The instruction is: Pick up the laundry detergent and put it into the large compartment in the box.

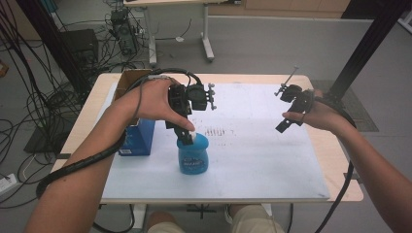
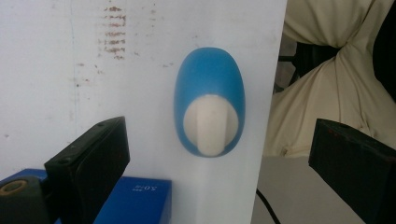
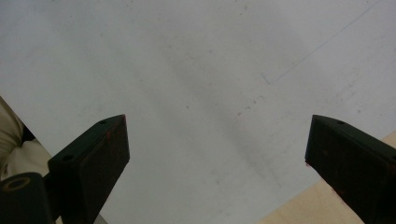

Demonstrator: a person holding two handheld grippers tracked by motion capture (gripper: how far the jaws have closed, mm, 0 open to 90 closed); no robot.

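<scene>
My left tool (image 1: 187, 130) hung directly over the blue bottle (image 1: 193, 155), its jaws spread wide and holding nothing. In the left gripper view I looked straight down on the bottle (image 2: 209, 84): its white cap (image 2: 210, 123) lay in the gap between my two jaws, with neither jaw touching it. From the high view the tip of the tool sat right at the cap (image 1: 196, 139), though I could not tell whether it touched.

The bottle stood upright on the white sheet (image 1: 252, 160) that covered the surface (image 1: 335, 155), toward the near left part of it. Just to its left, a dark blue box (image 1: 138, 138) rested at the sheet's edge, and a corner of that box (image 2: 140, 198) showed below my left jaw.

My right tool (image 1: 290, 114) was held well apart, above the far right of the sheet, jaws also wide open and empty. The right gripper view showed bare white sheet (image 3: 196, 93) between them, with a strip of the wooden surface (image 3: 308, 205) at the corner.
</scene>
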